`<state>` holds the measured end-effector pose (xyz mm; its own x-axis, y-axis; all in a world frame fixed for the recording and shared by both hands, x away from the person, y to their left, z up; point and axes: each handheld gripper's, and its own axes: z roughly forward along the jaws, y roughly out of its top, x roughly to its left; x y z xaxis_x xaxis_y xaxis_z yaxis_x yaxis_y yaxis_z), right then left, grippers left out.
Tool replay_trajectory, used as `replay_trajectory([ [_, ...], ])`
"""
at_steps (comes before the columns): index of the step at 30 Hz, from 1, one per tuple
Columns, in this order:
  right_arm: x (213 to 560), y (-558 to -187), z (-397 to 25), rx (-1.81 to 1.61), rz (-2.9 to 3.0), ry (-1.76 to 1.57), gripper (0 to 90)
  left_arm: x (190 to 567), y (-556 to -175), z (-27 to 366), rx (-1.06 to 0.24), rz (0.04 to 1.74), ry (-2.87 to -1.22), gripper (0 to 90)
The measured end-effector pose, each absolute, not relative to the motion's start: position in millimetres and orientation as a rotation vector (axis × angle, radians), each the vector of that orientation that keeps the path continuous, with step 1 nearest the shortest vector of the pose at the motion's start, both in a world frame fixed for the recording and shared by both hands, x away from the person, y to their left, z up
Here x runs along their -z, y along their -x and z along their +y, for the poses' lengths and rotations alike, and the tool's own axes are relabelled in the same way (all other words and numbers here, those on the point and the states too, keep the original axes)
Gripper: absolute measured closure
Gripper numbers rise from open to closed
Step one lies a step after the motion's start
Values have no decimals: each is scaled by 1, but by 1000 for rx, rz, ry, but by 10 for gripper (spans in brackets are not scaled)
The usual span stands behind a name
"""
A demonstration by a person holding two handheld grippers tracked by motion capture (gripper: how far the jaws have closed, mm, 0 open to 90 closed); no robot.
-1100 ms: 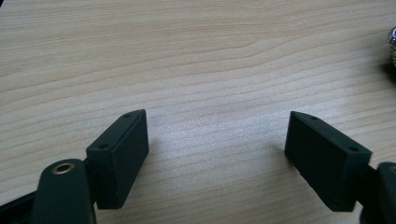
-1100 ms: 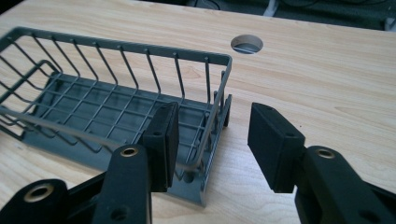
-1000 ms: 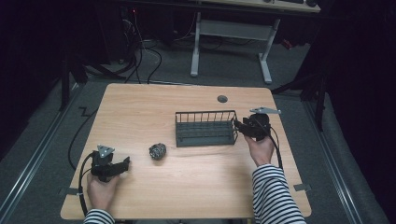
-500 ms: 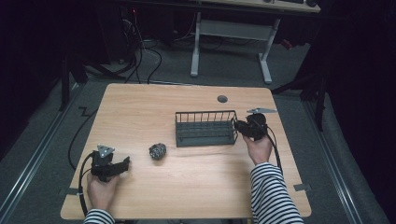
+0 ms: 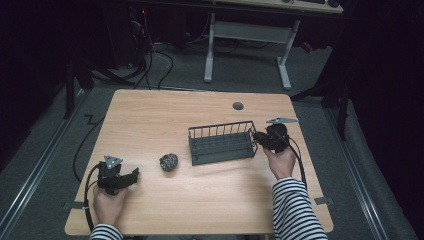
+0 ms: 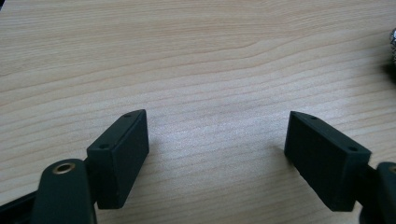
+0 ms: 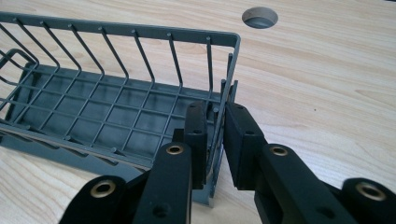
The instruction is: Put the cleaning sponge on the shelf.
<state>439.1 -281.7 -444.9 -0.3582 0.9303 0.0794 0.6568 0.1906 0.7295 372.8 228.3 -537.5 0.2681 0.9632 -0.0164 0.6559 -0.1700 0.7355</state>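
Observation:
A dark grey wire basket (image 5: 221, 145) stands right of the table's middle, empty inside. My right gripper (image 5: 258, 137) is shut on the wire end wall of the basket (image 7: 140, 93), one jaw inside and one outside, as the right gripper view shows (image 7: 215, 142). A small crumpled foil ball (image 5: 169, 162) lies left of the basket; its edge shows at the right border of the left gripper view (image 6: 392, 39). My left gripper (image 5: 131, 176) rests near the front left of the table, open, with bare wood between its jaws (image 6: 217, 154).
A round cable hole (image 5: 238, 106) sits in the wooden table (image 5: 165, 115) behind the basket, also seen as a hole (image 7: 259, 17) in the right gripper view. Cables trail off the table's left edge. A desk frame stands on the floor beyond.

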Motion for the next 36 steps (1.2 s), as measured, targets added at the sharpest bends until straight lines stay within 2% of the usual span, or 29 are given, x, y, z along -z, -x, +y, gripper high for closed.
replay_trajectory([
  [26,444,-380,-303,-975,2113,-1453,787,538,-373,228,-621,1460,-1907,225],
  [31,444,-373,-310,-1011,2055,-1492,568,538,-373,228,-623,1462,-1906,227],
  [36,440,-364,-316,-1081,2005,-1487,482,538,-373,228,-623,1462,-1906,227],
])
